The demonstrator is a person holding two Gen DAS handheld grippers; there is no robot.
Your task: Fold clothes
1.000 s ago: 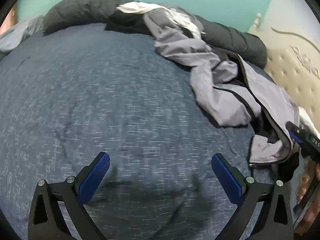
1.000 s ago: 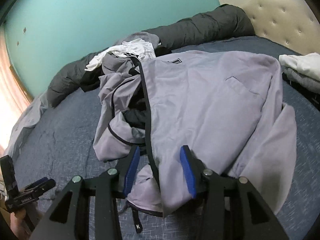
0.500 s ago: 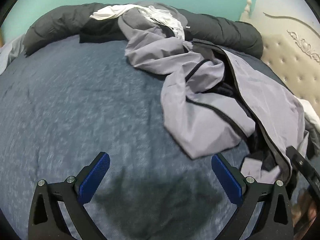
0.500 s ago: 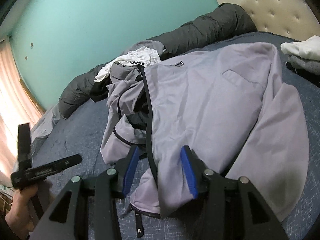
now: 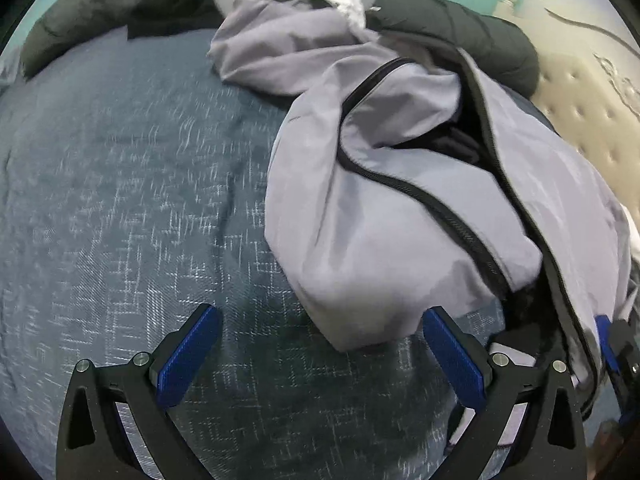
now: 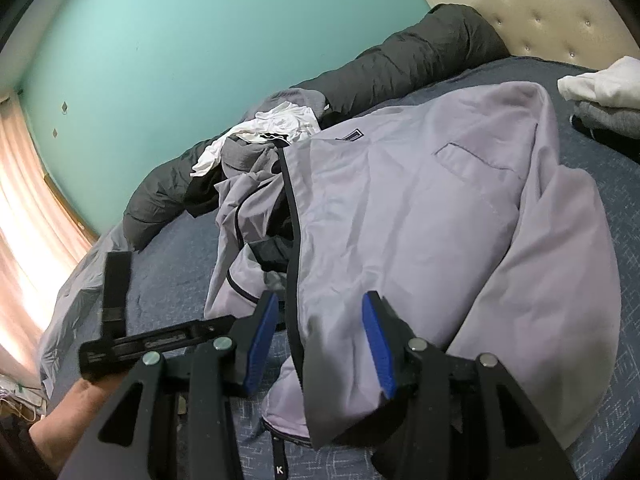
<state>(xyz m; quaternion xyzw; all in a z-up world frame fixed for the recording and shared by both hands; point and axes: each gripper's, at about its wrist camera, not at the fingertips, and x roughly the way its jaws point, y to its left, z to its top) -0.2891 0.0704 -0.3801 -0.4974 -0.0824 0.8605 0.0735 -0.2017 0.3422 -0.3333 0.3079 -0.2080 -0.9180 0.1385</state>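
A lavender zip-up jacket [image 6: 420, 216] with black zipper trim lies spread on the blue bedspread [image 5: 120, 200]. Its left half is crumpled [image 5: 380, 200]. My left gripper [image 5: 320, 344] is open wide just above the bedspread, and a corner of the crumpled half [image 5: 356, 320] lies at the mouth of its jaws without touching the pads. My right gripper [image 6: 320, 344] stands part open at the jacket's bottom hem. The zipper edge [image 6: 298, 320] and hem run between its pads, and a gap shows beside the left pad [image 6: 260, 344]. A hand [image 6: 76, 408] holds the left tool close by.
A dark grey rolled duvet [image 6: 400, 64] lies along the teal wall, with a white garment [image 6: 280, 120] on it. Folded white and grey clothes [image 6: 600, 100] sit at the right near the tufted headboard [image 6: 552, 12]. A lit curtain [image 6: 28, 208] hangs at the left.
My left gripper has moved across the bedspread toward the jacket, whose crumpled corner now lies at its open jaws. The right gripper stays at the hem, tilted slightly.
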